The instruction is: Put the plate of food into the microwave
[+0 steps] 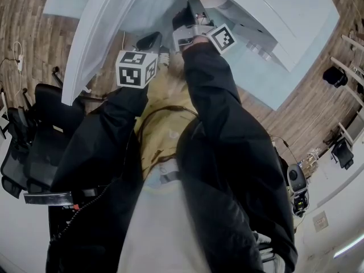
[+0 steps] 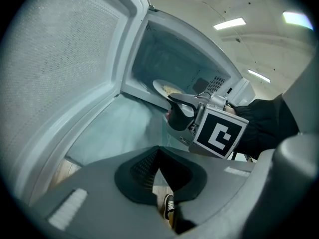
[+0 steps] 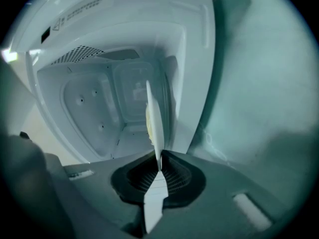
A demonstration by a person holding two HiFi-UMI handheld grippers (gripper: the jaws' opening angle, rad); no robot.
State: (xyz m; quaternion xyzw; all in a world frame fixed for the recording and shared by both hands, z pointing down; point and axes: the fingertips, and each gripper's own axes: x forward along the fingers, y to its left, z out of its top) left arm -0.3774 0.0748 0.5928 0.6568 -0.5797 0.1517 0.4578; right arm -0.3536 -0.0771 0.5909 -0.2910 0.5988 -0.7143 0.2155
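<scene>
Right gripper (image 3: pixel 159 171): You had its jaws clamped on the near rim of the plate, a thin one-edge hold.
Plate of food (image 3: pixel 153 118): It showed edge-on at 12 o'clock from those jaws, carrying pale yellowish food (image 3: pixel 148 128). It was at the mouth of the microwave cavity (image 3: pixel 94 108) and, as far as could be judged, not yet set on the floor.
Left gripper (image 2: pixel 158 176): Its jaws were closed together on nothing. You held it back outside the oven, with your shoe (image 2: pixel 169 205) showing below the pads.
Microwave door (image 2: pixel 65 73): It stood swung open, at 9 to 10 o'clock in the left gripper view.
Step in hand: This was probably the insertion, with release to follow.
Risk, tilt: With only the rim pinched, the far edge could sag and the food could slide off.
Risk, collision: The plate could strike the frame of the opening, at 3 o'clock of the plate in the right gripper view, and twist in the jaws.
Risk, early release: Opening the jaws before the plate lay flat would drop it.
Risk, door: Your left gripper was near the door and a nudge could swing it onto your right arm.
</scene>
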